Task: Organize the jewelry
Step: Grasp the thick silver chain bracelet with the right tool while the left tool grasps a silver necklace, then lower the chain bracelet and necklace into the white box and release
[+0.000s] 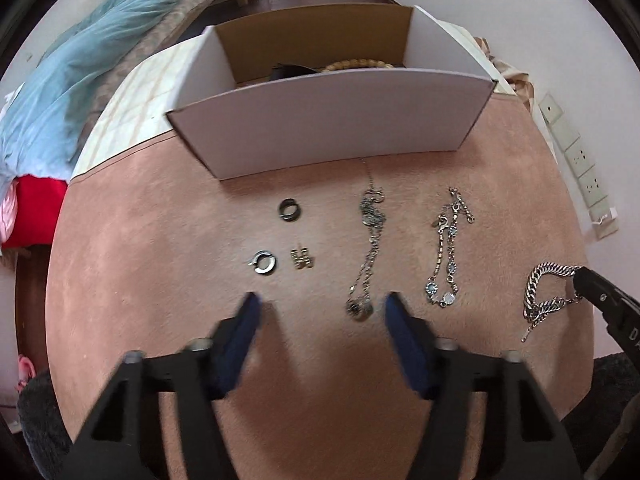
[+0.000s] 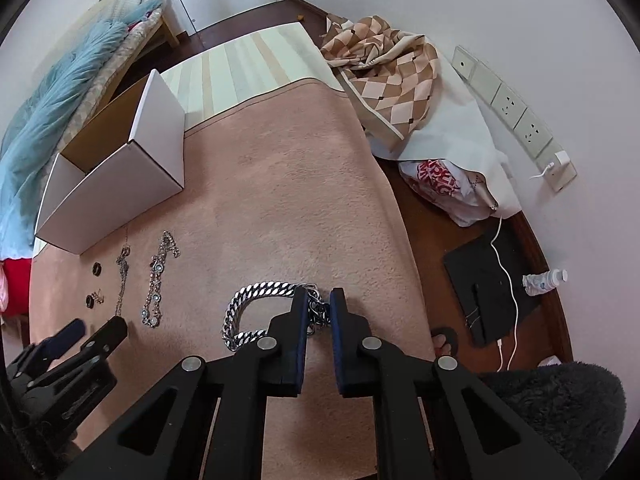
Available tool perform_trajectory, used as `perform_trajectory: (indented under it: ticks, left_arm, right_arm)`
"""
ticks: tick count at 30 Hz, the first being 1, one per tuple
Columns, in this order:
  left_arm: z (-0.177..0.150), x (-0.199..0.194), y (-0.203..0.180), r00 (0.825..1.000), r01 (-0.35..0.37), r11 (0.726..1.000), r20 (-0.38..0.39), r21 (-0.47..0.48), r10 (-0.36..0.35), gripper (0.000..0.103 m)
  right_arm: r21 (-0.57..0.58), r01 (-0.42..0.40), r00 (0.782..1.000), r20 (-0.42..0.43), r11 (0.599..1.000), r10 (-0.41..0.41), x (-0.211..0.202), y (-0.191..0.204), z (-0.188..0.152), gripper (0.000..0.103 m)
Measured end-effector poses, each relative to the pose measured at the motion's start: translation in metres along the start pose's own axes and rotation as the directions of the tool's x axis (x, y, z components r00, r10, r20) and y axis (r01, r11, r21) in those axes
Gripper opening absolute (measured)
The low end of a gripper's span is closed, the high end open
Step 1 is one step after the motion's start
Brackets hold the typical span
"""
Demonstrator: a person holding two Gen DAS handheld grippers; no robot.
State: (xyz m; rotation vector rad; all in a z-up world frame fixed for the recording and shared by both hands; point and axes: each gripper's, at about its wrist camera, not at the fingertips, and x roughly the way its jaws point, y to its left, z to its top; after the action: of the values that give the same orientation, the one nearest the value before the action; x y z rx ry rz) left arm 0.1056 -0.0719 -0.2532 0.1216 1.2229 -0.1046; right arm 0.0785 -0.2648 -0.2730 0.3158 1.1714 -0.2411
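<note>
Two hand-held grippers work over a pink blanket (image 1: 160, 240) spread on a bed, where jewelry lies in a loose row in front of an open white cardboard box (image 1: 328, 120).

The right gripper (image 2: 319, 298) has its fingers narrowed onto the fine end of a heavy silver curb-link bracelet (image 2: 256, 304), the chain pinched between the blue pads while the thick links curve away to the left on the blanket.

The left gripper (image 1: 320, 302) points down at the blanket with its fingers about half spread and nothing between them; a thin chain necklace (image 1: 370, 248) ends in a round pendant (image 1: 360, 310) just inside its right finger, which does not touch it.

Beside that necklace lies a bracelet set with pale blue stones (image 1: 446, 260). To the left sit a dark ring (image 1: 291, 211), a silver ring (image 1: 264, 263) and a small gold piece (image 1: 302, 259) (too small to identify).

Inside the box, a string of wooden beads (image 1: 360, 65) and a dark object show above the front wall.
</note>
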Motion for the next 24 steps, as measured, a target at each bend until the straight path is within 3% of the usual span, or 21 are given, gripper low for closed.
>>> perform_trajectory:
  ticks: [3,5,17,24]
  left_arm:
    - [0.002,-0.001,-0.005,1.0,0.018,1.0,0.02,0.019,-0.018,0.02]
    - [0.0,-0.002,-0.009,0.999,0.025,0.999,0.02,0.03,-0.026,0.01]
    - [0.003,-0.047,0.015,0.992,0.104,0.995,0.076,-0.002,-0.104,0.009]
    - [0.029,-0.106,0.034,0.969,0.199,0.98,0.154,-0.011,-0.195,0.009]
  right_arm:
    - [-0.003,0.0,1.0,0.0,1.0,0.0,-0.001,0.002,0.0,0.011]
    - [-0.004,-0.005,1.0,0.001,1.0,0.005,-0.002,0.004,0.0,0.011]
    - [-0.051,-0.136,0.989,0.053,0.989,0.138,-0.052,0.027,0.017,0.011]
    - [-0.102,-0.238,0.964,0.097,0.966,0.248,-0.099,0.05,0.04,0.011]
